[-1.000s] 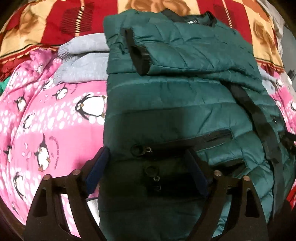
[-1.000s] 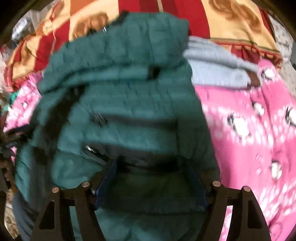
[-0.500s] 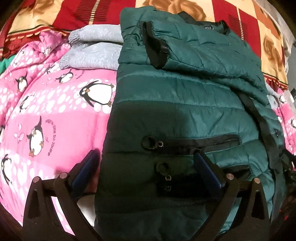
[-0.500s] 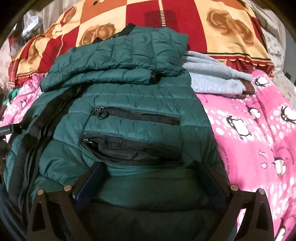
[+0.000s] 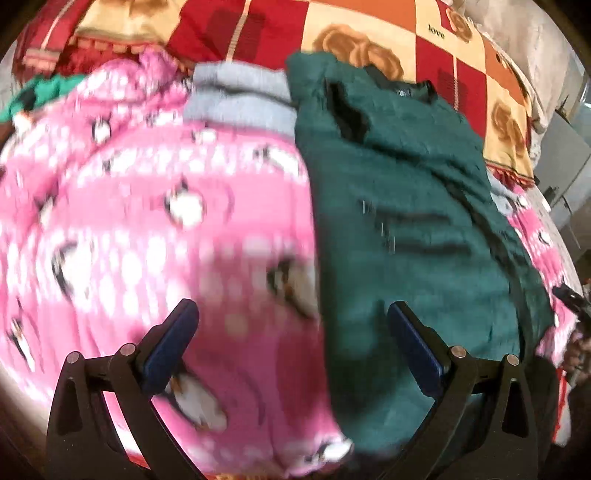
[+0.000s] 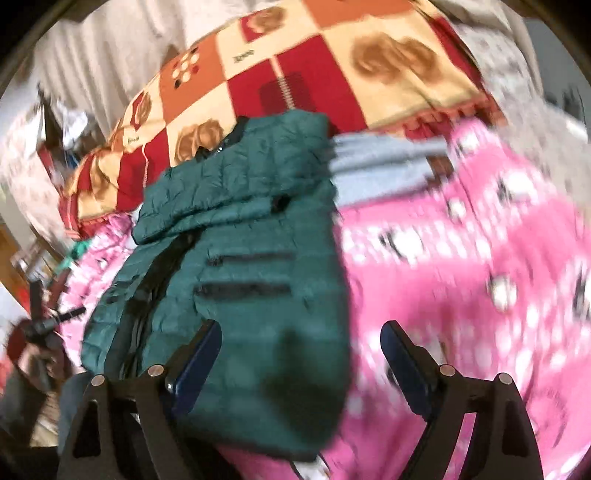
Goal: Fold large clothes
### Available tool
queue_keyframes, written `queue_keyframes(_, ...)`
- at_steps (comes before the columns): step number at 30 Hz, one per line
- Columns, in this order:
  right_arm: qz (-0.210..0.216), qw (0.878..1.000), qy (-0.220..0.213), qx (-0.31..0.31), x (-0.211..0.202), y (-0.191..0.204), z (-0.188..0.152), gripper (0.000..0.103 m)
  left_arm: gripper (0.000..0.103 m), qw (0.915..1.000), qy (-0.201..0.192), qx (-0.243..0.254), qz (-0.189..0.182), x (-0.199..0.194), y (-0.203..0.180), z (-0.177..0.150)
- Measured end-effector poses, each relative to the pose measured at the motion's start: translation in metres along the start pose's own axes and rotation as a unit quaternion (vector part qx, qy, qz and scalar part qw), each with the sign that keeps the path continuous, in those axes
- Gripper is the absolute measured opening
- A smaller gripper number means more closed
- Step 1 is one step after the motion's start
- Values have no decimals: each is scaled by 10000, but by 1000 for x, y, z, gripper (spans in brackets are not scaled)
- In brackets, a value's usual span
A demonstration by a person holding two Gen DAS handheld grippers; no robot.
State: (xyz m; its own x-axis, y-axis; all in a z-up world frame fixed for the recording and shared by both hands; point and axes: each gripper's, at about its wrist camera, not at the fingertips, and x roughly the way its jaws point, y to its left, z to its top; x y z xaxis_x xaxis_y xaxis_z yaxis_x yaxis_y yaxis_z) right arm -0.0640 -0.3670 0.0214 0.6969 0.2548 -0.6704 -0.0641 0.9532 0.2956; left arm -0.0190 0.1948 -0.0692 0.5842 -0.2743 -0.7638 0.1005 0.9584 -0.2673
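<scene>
Bed covered by a pink penguin blanket, red/orange checked blanket at the far end.

Left gripper: pointing steeply down, jaws spread wide, nothing between the pads. Blue pad fingers hang over bare pink blanket; the jacket's near left edge runs down just inside the right-hand finger. Green puffer jacket sits ahead and to the right of the claw, lying flat with a sleeve folded across the top. Grey garment ahead, tucked against the jacket's far left side.

Right gripper: also angled down. Its jaws have just been closing a bit but stand apart, not pinching anything. The jacket's near right corner lies below the gap, toward the left finger; right-hand finger is over the pink blanket. Whether the pads touch the cloth, can't tell; heavy motion blur in both views.

View differences: right wrist shows the two black pocket zips on the jacket front, pale curtain behind the bed, clutter off the left side. Left wrist shows the black sleeve cuff and collar end, plus a green scrap at far left.
</scene>
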Motion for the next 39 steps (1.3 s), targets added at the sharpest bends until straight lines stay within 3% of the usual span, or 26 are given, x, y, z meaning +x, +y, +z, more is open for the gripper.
queue_keyframes(5, 533, 9975, 11, 464, 16, -19, -33, 77, 102, 9996, -246, 63, -159, -3, -11, -31)
queue_keyframes(10, 1139, 9924, -250, 403, 31, -9, -36, 74, 102, 9949, -428, -297, -862, -12, -8, -30)
queue_keyframes(13, 1606, 9847, -328, 590, 38, -10, -34, 71, 102, 9929, -321, -273, -1116, -9, -14, -26)
queue_keyframes(16, 1332, 9895, -128, 540, 52, -8, -37, 63, 102, 9901, -22, -136, -1400, 2, -25, -26)
queue_keyframes(19, 1167, 9919, -179, 464, 52, -4, -39, 63, 102, 9874, 59, 51, -1582, 7, -38, -22)
queue_keyframes(22, 1140, 9922, -158, 486, 53, -5, -38, 64, 102, 9840, 121, -143, -1772, 12, -40, -12)
queue_keyframes(27, 1214, 9912, -196, 481, 51, -4, -38, 64, 90, 9650, -80, -588, -2555, 1, -33, 0)
queue_keyframes(31, 1491, 9866, -319, 577, 46, -10, -42, 62, 79, 9709, -97, -338, -2370, -1, -36, -1)
queue_keyframes(35, 1353, 9889, -328, 519, 49, -6, -42, 62, 72, 9767, 35, -275, -2128, 14, -34, -6)
queue_keyframes(39, 1476, 9867, -381, 574, 55, -2, -33, 62, 72, 9792, -82, -291, -2007, 18, -38, 0)
